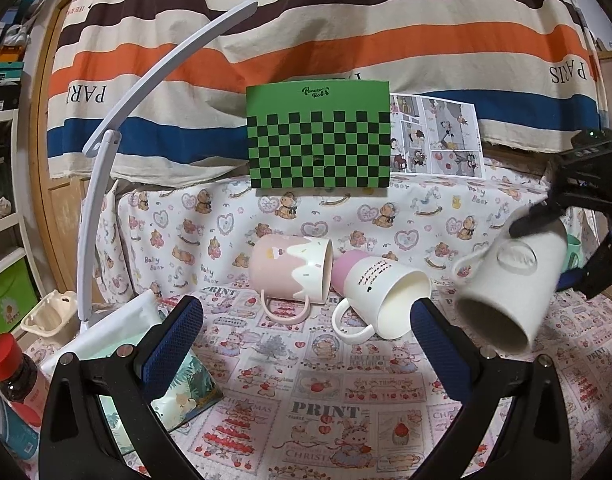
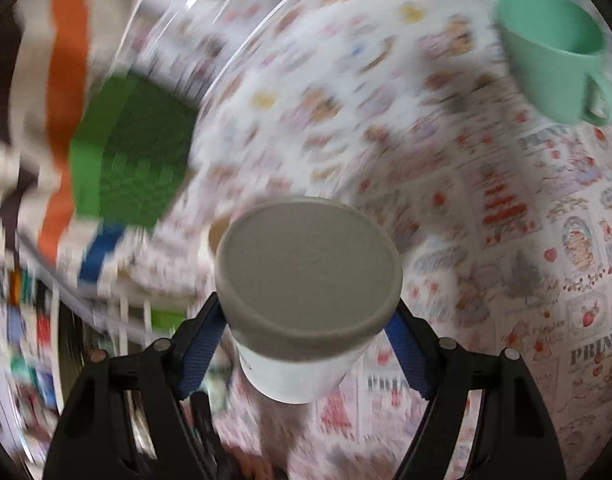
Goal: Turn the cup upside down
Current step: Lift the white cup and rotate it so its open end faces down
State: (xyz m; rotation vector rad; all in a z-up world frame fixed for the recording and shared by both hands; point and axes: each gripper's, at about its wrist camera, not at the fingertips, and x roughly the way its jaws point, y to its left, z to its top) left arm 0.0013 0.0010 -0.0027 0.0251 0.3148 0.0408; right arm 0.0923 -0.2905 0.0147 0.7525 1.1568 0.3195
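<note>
My right gripper [image 2: 306,344] is shut on a white cup [image 2: 306,280], whose flat base faces the camera. In the left wrist view the same white cup [image 1: 509,284] hangs tilted above the table at the right, mouth pointing down and left, held by the right gripper [image 1: 545,216]. My left gripper [image 1: 306,340] is open and empty, low over the printed cloth. A pink cup [image 1: 292,272] and a white cup with a purple base [image 1: 379,294] lie on their sides ahead of it.
A mint green cup [image 2: 553,52] stands on the cloth, far right. A green checkered box [image 1: 317,136] and comic sheet [image 1: 435,136] stand at the back. A white lamp arm [image 1: 106,168], a red-capped bottle [image 1: 14,376], an egg carton [image 1: 50,316] and a packet [image 1: 190,388] sit at the left.
</note>
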